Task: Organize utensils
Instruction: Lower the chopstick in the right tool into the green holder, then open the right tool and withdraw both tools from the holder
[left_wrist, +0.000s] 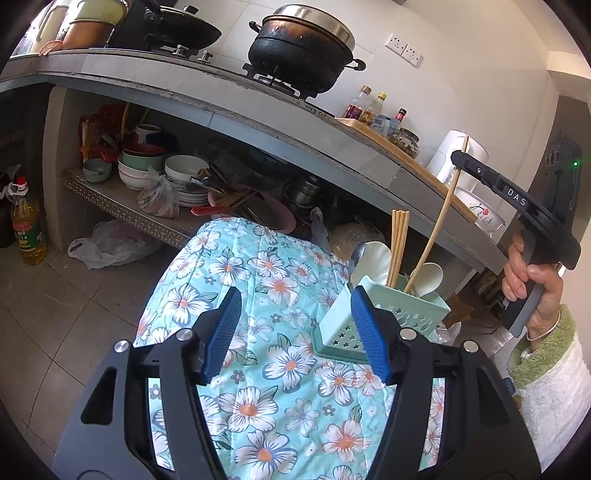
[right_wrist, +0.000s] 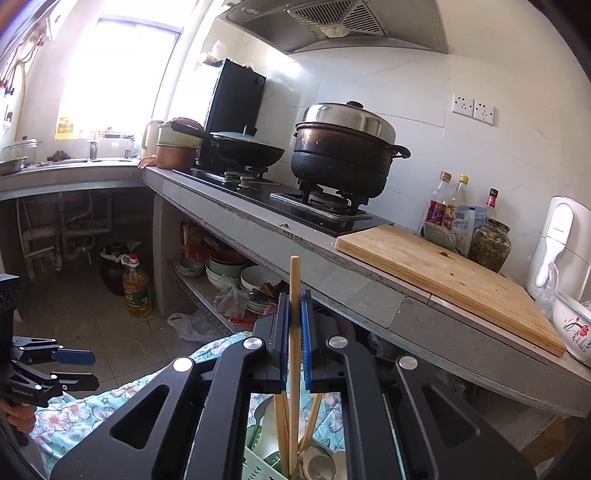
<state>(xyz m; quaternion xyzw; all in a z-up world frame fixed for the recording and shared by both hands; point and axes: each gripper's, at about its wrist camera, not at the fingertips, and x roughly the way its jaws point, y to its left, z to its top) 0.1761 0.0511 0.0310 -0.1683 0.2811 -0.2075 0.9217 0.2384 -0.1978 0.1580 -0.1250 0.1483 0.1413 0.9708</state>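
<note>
Right gripper (right_wrist: 294, 325) bodywork hides most of the holder (right_wrist: 255, 467); its base is cut off at the bottom edge. Chopstick (right_wrist: 294, 280) lower end lost among the other utensils, can't tell where it lands. Left wrist view: holder (left_wrist: 384, 314) near corner sits behind the left gripper's (left_wrist: 295, 328) right pad; spoon (left_wrist: 357, 254) bowl mostly hidden by white ladles. Shelf dishes (left_wrist: 184, 177) too jumbled to separate. Oil bottle label (left_wrist: 25, 236) unreadable

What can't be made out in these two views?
- Left wrist: chopstick lower end, hidden inside the holder.
- Right wrist: holder base, cut off by the bottom edge behind the right hand-held gripper.
- Left wrist: shelf dishes, too cluttered.
</note>
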